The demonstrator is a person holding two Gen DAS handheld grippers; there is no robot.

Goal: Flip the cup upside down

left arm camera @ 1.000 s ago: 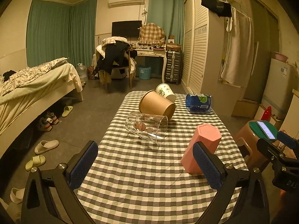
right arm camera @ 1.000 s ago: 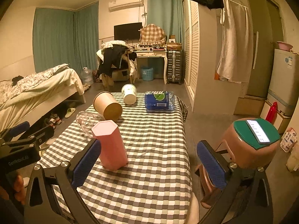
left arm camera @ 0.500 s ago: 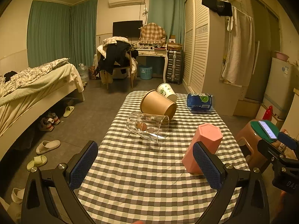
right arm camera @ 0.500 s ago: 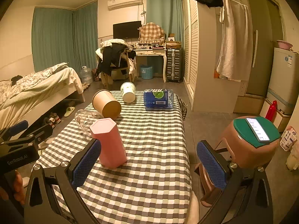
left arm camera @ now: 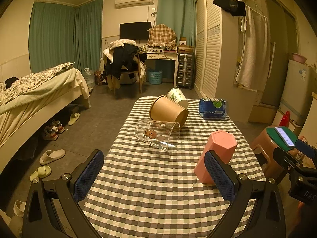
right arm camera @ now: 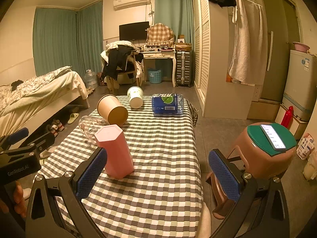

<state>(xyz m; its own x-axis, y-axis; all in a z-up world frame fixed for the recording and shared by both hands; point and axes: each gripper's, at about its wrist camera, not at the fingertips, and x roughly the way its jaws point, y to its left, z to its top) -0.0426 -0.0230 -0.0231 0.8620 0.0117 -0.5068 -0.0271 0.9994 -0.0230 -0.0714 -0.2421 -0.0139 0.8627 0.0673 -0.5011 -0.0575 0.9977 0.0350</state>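
Observation:
A pink hexagonal cup [left arm camera: 217, 154] stands mouth down on the checked table [left arm camera: 154, 178]; it also shows in the right wrist view [right arm camera: 115, 150]. A clear glass cup [left arm camera: 157, 134] lies on its side mid-table, partly hidden behind the pink cup in the right wrist view [right arm camera: 89, 126]. A brown paper cup [left arm camera: 168, 112] and a white printed cup [left arm camera: 177, 97] lie on their sides behind it. My left gripper [left arm camera: 154, 176] is open and empty over the near table. My right gripper [right arm camera: 157, 171] is open and empty, the pink cup just beyond its left finger.
A blue pack of bottles [left arm camera: 214, 107] lies at the table's far right. A brown stool [right arm camera: 265, 150] with a phone [right arm camera: 272, 136] on it stands right of the table. A bed [left arm camera: 35, 99] and slippers [left arm camera: 52, 156] are at the left.
Both grippers have shifted slightly; the view drifts a little nearer the table. Nothing on the table has moved, and both grippers stay open.

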